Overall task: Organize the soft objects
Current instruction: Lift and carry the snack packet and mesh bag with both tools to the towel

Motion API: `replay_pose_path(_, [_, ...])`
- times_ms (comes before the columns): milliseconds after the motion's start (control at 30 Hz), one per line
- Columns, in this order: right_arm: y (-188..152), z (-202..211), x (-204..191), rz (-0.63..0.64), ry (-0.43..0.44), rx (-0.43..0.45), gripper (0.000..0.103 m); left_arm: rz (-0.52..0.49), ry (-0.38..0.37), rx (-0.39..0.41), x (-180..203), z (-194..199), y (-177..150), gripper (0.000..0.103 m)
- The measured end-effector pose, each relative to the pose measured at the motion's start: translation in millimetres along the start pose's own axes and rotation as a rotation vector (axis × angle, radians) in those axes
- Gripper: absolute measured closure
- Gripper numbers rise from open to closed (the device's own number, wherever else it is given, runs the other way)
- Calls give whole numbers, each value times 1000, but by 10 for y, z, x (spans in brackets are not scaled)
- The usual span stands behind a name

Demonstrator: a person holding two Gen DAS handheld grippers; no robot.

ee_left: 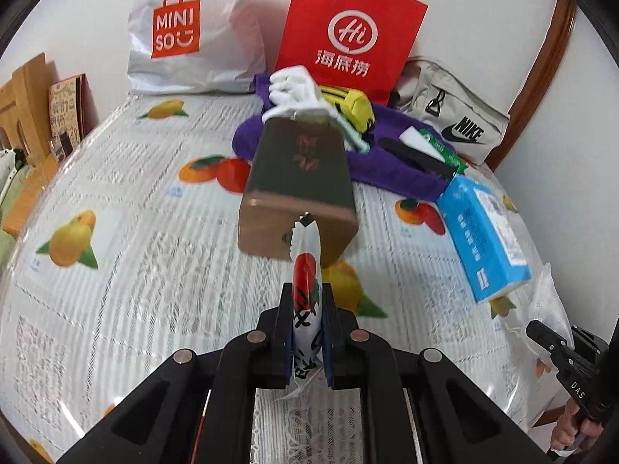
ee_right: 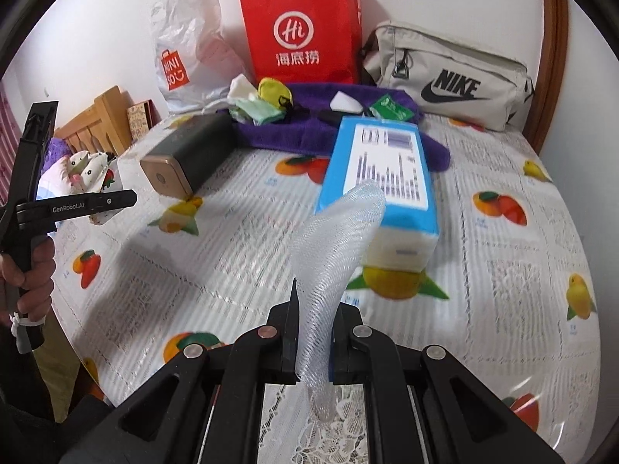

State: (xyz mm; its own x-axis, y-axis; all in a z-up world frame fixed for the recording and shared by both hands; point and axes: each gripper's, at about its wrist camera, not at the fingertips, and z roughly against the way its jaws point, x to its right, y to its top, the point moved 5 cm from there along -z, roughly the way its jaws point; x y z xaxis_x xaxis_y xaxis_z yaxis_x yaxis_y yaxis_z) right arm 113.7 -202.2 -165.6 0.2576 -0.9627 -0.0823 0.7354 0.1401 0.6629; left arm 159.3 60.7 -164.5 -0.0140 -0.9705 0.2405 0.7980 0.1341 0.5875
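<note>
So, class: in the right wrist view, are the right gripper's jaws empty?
No, the right gripper has its jaws shut on a clear mesh sleeve that sticks out ahead.

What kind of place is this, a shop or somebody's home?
Most likely a home, at a round table under a fruit-print cloth by a white wall. Used shopping bags, a red paper bag and a MINISO bag, lean there beside a Nike pouch.

A red paper Haidilao bag (ee_right: pixel 301 31) and white plastic Miniso bag (ee_left: pixel 185 31) stand against the wall behind a fruit-print bench (ee_right: pixel 503 270).
</note>
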Motion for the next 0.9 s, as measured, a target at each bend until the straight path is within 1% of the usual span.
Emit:
replay_pose_path(200, [242,59,20,3,18,43,94,2,8,25,30,94,199,92])
replay_pose_path(400, [422,65,66,2,21,65,94,-4,11,41,92,133,351,92])
replay_pose_path(467, [470,60,91,-2,22,63,94,-3,11,44,112,138,399,92])
replay_pose_path(567, [547,63,120,-31,55,66,94,0,19,50,108,146,462,92])
replay_pose_path(900, [838,-35,213,-36,37,72,94,30,38,71,10,146,706,92])
